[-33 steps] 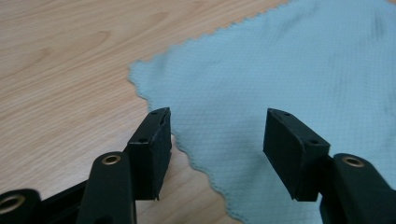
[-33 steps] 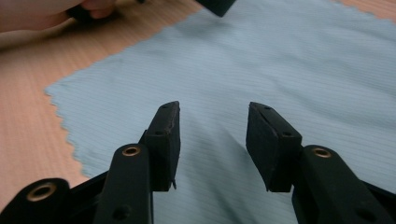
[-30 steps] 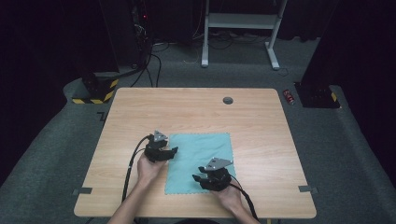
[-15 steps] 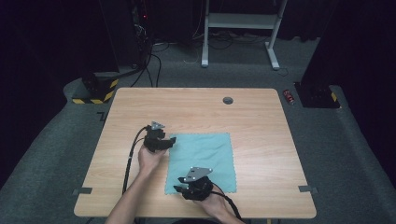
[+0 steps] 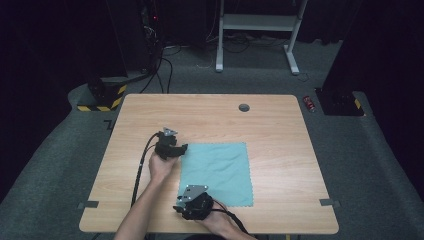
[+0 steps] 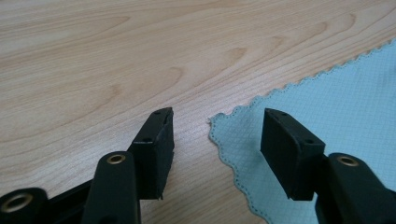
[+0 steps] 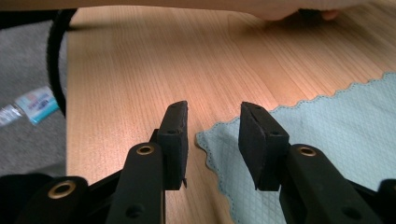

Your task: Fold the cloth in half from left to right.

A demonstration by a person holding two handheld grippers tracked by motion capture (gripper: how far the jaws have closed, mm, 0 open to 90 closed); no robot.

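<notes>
A teal cloth (image 5: 217, 170) lies flat on the wooden table (image 5: 280, 150). My left gripper (image 5: 181, 148) rests at the cloth's far left corner. In the left gripper view its jaws (image 6: 217, 116) stand wide apart, with that scalloped corner (image 6: 219, 130) on the table between them and neither pad touching it. My right gripper (image 5: 183, 204) sits at the near left corner. In the right gripper view its jaws (image 7: 213, 107) have just been closing. The cloth corner (image 7: 208, 137) lies between the pads, which do not press on it.
A round cable hole (image 5: 244, 107) is set in the table's far side. Grey tape strips (image 5: 87, 205) mark the near edge. The left gripper's black cable (image 5: 141, 167) trails over the table. Bare wood surrounds the cloth. A red can (image 5: 311, 103) lies on the floor.
My right gripper has slid left along the cloth's near edge to its near left corner. My left gripper has shifted slightly farther away, up to the far left corner.
</notes>
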